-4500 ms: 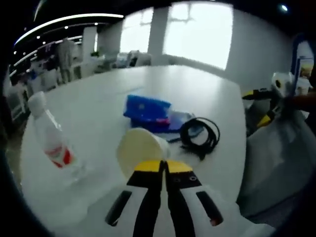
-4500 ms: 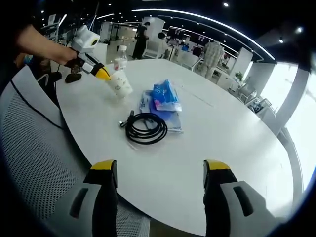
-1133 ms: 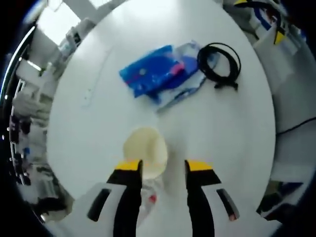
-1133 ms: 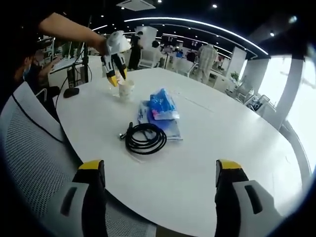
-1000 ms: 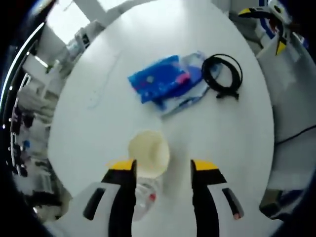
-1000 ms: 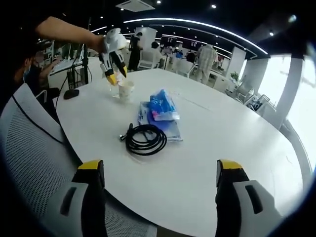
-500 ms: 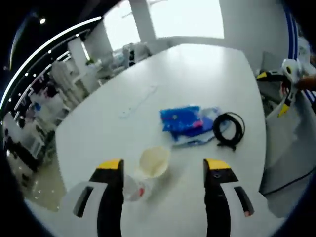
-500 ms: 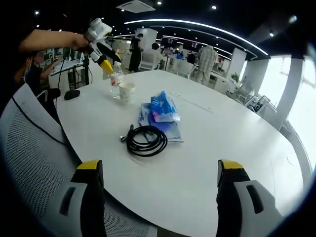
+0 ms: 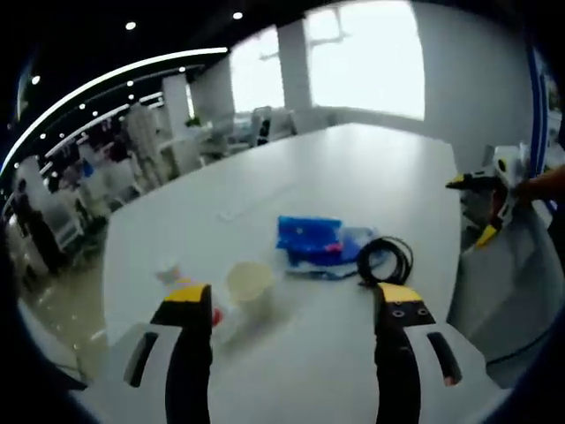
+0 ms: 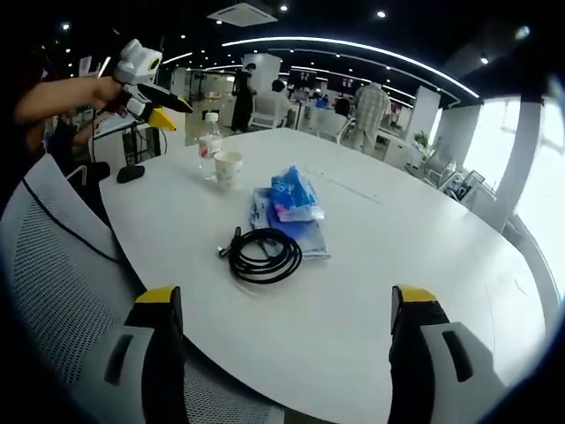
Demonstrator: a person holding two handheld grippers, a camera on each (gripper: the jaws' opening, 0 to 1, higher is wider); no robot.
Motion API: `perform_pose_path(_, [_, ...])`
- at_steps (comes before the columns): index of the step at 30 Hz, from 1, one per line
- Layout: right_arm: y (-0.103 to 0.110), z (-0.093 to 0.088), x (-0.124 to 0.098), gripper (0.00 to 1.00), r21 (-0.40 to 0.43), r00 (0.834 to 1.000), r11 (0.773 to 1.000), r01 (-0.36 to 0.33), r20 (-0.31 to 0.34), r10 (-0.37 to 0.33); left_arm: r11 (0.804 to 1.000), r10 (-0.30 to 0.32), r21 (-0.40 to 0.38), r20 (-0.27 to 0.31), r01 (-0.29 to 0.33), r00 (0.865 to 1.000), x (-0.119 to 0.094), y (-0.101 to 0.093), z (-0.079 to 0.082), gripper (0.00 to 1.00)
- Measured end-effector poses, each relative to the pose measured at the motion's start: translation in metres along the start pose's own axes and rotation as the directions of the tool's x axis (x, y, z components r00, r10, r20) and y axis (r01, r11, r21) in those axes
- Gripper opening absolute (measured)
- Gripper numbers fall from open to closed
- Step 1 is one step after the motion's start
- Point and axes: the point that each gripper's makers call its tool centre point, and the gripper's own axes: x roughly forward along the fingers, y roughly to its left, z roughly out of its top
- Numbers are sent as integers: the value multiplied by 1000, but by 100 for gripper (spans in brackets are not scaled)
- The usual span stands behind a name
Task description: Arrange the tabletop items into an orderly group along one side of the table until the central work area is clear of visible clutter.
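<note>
Both the left gripper (image 9: 288, 305) and right gripper (image 10: 287, 305) gape wide and empty over the smooth white tabletop (image 10: 388, 256), where a coiled black cable (image 10: 263, 246), crinkly blue packets (image 10: 291, 199), then a paper cup (image 10: 228, 166) touching a clear plastic bottle (image 10: 209, 141) sit.

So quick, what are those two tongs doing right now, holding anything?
Left tongs: open, holding nothing, above the table near the cup.
Right tongs: open, holding nothing.
</note>
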Motion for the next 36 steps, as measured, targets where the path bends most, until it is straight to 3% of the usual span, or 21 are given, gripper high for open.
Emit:
perform_pose_path(3, [-1,0,0,99,3,1000,1000,3,1,-3,999,-4,-38,19,5,1000,-5,-14,-8,77])
perform_pose_path(5, [-2,1,-1,99,7,1000,1000,8,7,-8,996,-48,-77,24,49,999,-6,-29,-13,79])
perform_pose_path(9, [0,1,0,98,2,1000,1000,-3,5,3,998,-47,-46,-14,46,999,-10,-47,-30,84])
perform_pose_path(11, [2,0,0,98,-8,1000,1000,-8,-1,8,997,-38,-73,-32,36,999,-12,-53,-39,86])
perform_pose_path(15, [0,1,-1,98,-2,1000,1000,1,4,-1,990,-7,-144,5,7,1000,-16,-66,-44,99])
perform_pose_path(21, [1,-1,0,98,-7,1000,1000,-4,-4,4,990,59,-130,25,-56,998,-22,-76,-49,100])
perform_pose_path(27, [2,-1,0,99,-1,1000,1000,-9,-5,9,995,74,-60,-42,-77,996,-26,-89,-57,100])
perform_pose_path(30, [2,-1,0,98,-3,1000,1000,-10,-7,10,994,74,-77,-1,-74,997,-29,-94,-50,100])
perform_pose_path(32, [2,-1,0,98,-5,1000,1000,-8,-8,8,987,62,-154,86,-48,994,-29,-100,-38,100])
perform_pose_path(33, [2,-1,0,98,-5,1000,1000,-8,-9,8,984,22,-179,166,8,986,-27,-107,-24,100])
perform_pose_path(34, [3,-2,0,98,-3,1000,1000,-10,-12,10,986,33,-167,179,-3,983,-27,-105,-21,100])
perform_pose_path(36, [4,-3,0,98,-7,1000,1000,-17,-19,16,995,81,-71,156,-71,984,-29,-96,-25,100])
